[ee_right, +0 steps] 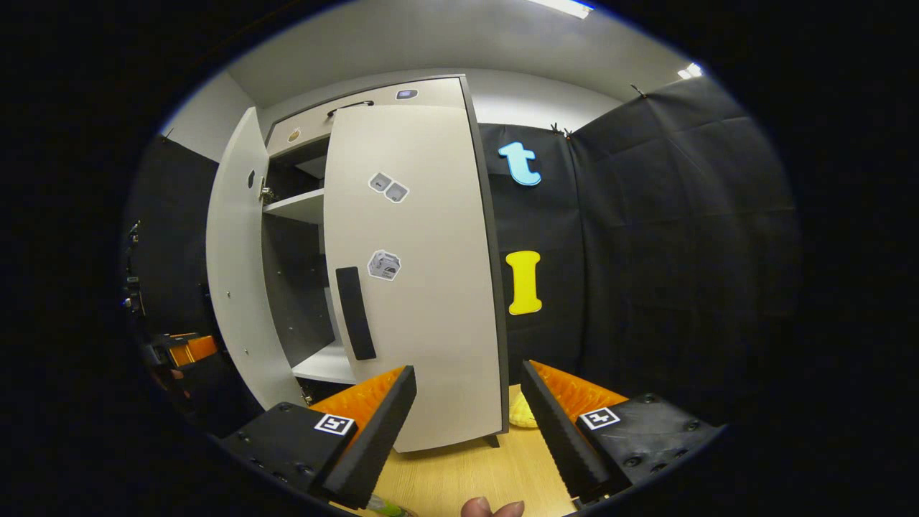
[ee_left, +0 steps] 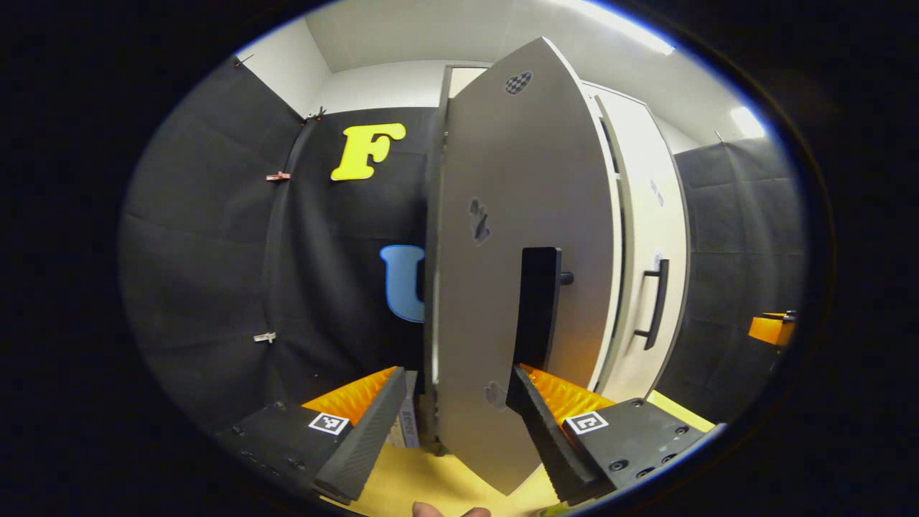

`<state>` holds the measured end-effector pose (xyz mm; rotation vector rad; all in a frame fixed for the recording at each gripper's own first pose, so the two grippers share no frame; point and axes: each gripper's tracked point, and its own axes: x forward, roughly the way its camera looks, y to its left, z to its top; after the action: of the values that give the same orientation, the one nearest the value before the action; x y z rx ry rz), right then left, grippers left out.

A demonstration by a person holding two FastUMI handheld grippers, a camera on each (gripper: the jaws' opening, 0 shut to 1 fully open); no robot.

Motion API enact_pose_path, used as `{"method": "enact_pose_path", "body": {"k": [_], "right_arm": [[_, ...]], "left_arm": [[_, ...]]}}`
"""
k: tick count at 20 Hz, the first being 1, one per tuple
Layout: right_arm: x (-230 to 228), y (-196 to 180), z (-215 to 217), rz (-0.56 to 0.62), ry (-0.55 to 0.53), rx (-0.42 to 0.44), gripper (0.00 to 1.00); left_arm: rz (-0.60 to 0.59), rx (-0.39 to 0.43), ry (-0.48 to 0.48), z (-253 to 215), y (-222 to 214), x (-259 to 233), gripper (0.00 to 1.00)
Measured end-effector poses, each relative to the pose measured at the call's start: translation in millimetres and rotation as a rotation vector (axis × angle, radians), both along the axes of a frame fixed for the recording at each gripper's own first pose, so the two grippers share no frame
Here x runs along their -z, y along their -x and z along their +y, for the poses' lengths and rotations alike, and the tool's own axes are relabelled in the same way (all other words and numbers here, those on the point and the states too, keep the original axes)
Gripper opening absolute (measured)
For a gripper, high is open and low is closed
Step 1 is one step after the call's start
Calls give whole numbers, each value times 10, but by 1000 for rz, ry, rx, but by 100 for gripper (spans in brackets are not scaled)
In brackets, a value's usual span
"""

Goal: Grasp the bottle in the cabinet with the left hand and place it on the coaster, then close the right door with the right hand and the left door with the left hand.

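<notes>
Left door (ee_left: 517, 237) seen at frame centre in left gripper view, edge-on and still swung out; its black handle (ee_left: 538, 309) sits just above the left gripper (ee_left: 449, 424). Gripper released: fingers spread, one either side of the door's lower edge, not pressing on it. Right door (ee_left: 646, 287) at centre-right looks nearly closed or closed, bar handle facing out.

In right gripper view the right door (ee_right: 416, 287) fills centre frame, flat-on; the left door (ee_right: 233, 273) stands open at left, w/ shelf (ee_right: 298, 205) and dark cabinet interior visible betw. them. Right gripper (ee_right: 467, 424) released, fingers apart, held clear of the door above the worktop (ee_right: 459, 467).

Bottle: no bottle seen on the visible shelves; its place cannot be told. A yellowish item (ee_right: 520, 413) low centre, by the right door's foot, may be the coaster — too hidden to confirm.

Judged step: closing left door w/ left gripper. To be done well: outer face near the handle to be pushed w/ a finger flat, force kept perpendicular to the panel, arc followed around the hinge. Finger should be kept out of the closing gap; push to be eased near the end to avoid a slam or rebound.
</notes>
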<state>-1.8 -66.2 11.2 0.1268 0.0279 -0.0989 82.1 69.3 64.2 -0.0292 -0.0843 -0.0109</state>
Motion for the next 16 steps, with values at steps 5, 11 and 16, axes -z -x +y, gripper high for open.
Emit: {"method": "enact_pose_path", "body": {"k": [5,11,16], "right_arm": [[-23,27,-147,-10,-7,5,98],[-86,50,-206,-16,-17,12,98],[-104,28,-189,-16,-12,3,98]], "left_arm": [[-6,38,15,-394,-196,6,95],[-16,22,22,-489,-426,-56,92],[-12,18,26,-624,-579,-69,92]]}}
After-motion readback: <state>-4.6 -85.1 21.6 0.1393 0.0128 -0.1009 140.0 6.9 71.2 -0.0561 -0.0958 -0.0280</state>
